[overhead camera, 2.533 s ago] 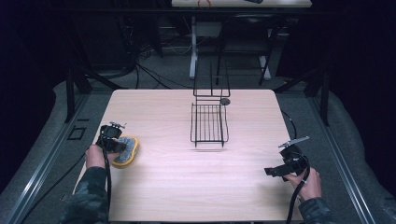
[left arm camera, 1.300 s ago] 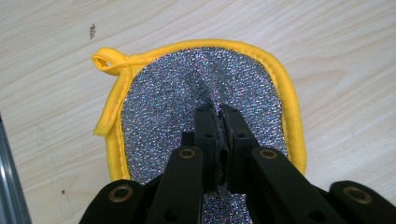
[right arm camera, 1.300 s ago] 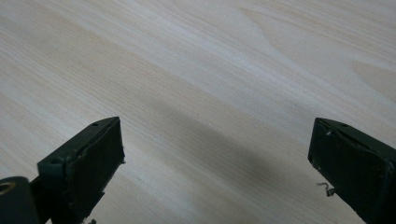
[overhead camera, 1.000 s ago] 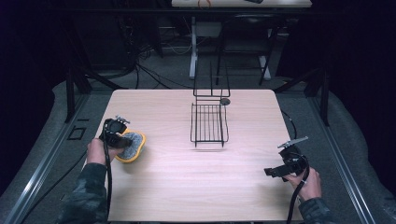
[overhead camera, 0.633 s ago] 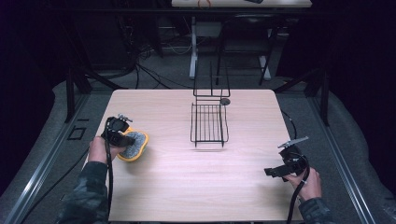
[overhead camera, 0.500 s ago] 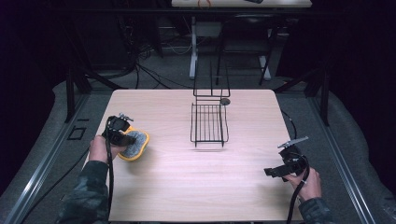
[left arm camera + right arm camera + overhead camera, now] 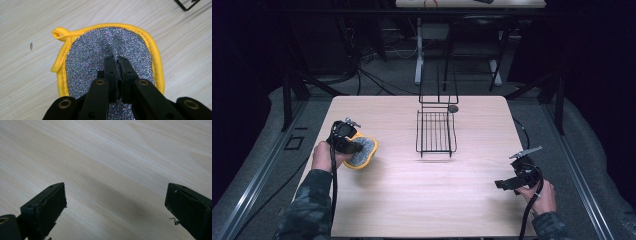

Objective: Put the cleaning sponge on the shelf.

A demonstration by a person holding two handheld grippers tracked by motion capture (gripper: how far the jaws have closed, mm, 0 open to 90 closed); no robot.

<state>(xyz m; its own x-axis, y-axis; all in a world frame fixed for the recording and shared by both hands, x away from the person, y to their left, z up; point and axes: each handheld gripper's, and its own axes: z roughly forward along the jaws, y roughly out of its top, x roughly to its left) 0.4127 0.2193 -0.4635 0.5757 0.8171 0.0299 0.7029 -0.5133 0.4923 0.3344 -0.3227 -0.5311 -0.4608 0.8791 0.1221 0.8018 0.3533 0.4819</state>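
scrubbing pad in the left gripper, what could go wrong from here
The left gripper pinches only a small fold in the middle of the scrubbing pad, so the pad could slip free if it is carried on. Its yellow loop and rim hang loose and might catch on the wire rack if taken there. The right gripper stands open over bare table, too far off to help.

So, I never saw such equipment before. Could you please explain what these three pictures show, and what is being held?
A person sits at a wooden table with a hand-held two-jaw gripper in each hand. The high view looks down from above; each of the other two comes from a camera on one gripper. The left gripper is shut on a glittery grey scrubbing pad with a yellow border. The right gripper is open over bare wood, holding nothing. A black wire rack stands mid-table.
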